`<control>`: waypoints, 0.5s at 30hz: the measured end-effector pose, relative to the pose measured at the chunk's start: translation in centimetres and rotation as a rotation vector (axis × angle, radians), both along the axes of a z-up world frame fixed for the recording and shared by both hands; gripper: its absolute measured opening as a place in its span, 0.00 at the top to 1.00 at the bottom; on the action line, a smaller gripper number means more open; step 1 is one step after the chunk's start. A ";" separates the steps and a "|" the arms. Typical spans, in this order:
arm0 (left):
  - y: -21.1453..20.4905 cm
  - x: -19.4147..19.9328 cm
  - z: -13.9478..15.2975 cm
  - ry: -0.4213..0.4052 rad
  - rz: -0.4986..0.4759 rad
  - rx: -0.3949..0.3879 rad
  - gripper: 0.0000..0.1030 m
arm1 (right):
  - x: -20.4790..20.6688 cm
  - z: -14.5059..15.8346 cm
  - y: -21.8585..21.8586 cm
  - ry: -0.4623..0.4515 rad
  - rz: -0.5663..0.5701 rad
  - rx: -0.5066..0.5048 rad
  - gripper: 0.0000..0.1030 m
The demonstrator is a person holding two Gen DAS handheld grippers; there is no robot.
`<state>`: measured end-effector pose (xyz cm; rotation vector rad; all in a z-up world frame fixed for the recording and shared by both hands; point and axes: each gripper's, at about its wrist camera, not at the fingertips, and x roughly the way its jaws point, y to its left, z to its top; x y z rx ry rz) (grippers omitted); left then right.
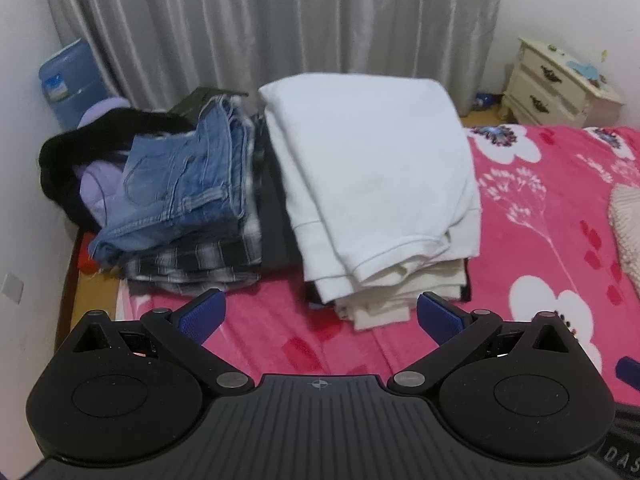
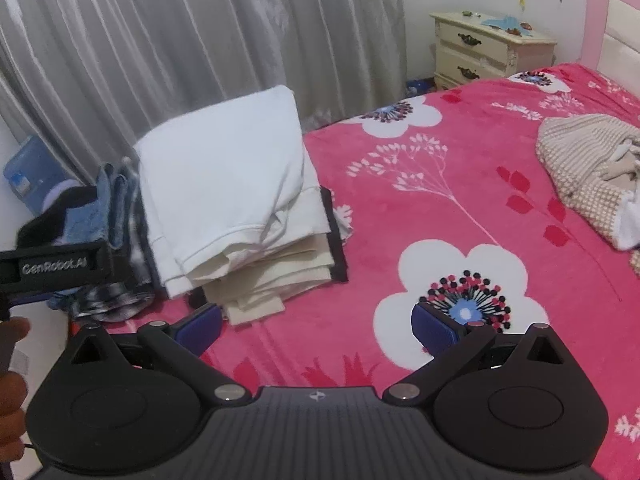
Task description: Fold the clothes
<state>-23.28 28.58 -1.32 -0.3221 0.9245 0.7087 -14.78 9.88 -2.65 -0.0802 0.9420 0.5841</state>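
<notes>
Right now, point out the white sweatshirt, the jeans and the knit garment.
White sweatshirt [image 1: 372, 168]: left wrist view, middle of its folded top face.
Jeans [image 1: 176, 184]: left wrist view, the denim near a back pocket.
Knit garment [image 2: 580, 168]: right wrist view, middle of the crumpled beige knit.

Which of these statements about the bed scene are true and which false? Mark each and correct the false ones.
1. Both grippers are open and empty. True: left gripper, right gripper.
2. The white garment tops a folded stack. True.
3. The jeans lie on the nightstand. False: they sit on a plaid garment on the bed; the nightstand stands beyond it.
4. The knit garment is neatly folded. False: it lies crumpled on the pink blanket.
</notes>
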 end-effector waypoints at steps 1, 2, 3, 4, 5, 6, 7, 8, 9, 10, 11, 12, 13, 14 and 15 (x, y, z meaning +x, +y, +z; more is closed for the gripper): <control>0.1 0.0 -0.2 0.009 0.002 -0.004 0.00 | 0.0 -0.1 0.3 -0.007 0.007 -0.010 0.00; 0.1 0.1 -0.4 0.017 0.005 -0.009 0.00 | 0.1 -0.1 0.7 -0.019 0.017 -0.022 0.00; 0.2 0.1 -0.6 0.023 0.005 -0.012 0.00 | 0.1 -0.1 1.0 -0.034 0.028 -0.039 0.00; 0.2 0.1 -0.8 0.028 0.005 -0.011 0.00 | 0.1 -0.1 1.3 -0.050 0.039 -0.058 0.00; 0.2 0.2 -0.9 0.033 0.007 -0.009 0.00 | 0.1 -0.2 1.6 -0.059 0.050 -0.070 0.00; 0.3 0.2 -1.0 0.036 0.010 -0.010 0.00 | 0.1 -0.2 1.9 -0.063 0.060 -0.076 0.00; 0.3 0.2 -1.1 0.039 0.013 -0.010 0.00 | 0.1 -0.3 2.1 -0.067 0.071 -0.083 0.00; 0.4 0.2 -1.2 0.041 0.016 -0.011 0.00 | 0.2 -0.3 2.3 -0.071 0.081 -0.090 0.00; 0.4 0.3 -1.3 0.044 0.019 -0.011 0.00 | 0.2 -0.4 2.6 -0.075 0.091 -0.097 0.00; 0.5 0.3 -1.4 0.045 0.021 -0.011 0.00 | 0.2 -0.5 2.8 -0.079 0.101 -0.104 0.00; 0.5 0.3 -1.4 0.046 0.023 -0.011 0.00 | 0.3 -0.5 3.1 -0.083 0.112 -0.111 0.00; 0.6 0.3 -1.5 0.047 0.024 -0.011 0.00 | 0.3 -0.6 3.3 -0.087 0.122 -0.118 0.00; 0.6 0.3 -1.5 0.048 0.025 -0.010 0.00 | 0.3 -0.7 3.6 -0.091 0.132 -0.125 0.00; 0.5 0.3 -1.5 0.048 0.025 -0.009 0.00 | 0.3 -0.7 3.8 -0.093 0.141 -0.130 0.00; 0.5 0.3 -1.5 0.049 0.024 -0.007 0.00 | 0.3 -0.8 4.0 -0.095 0.149 -0.133 0.00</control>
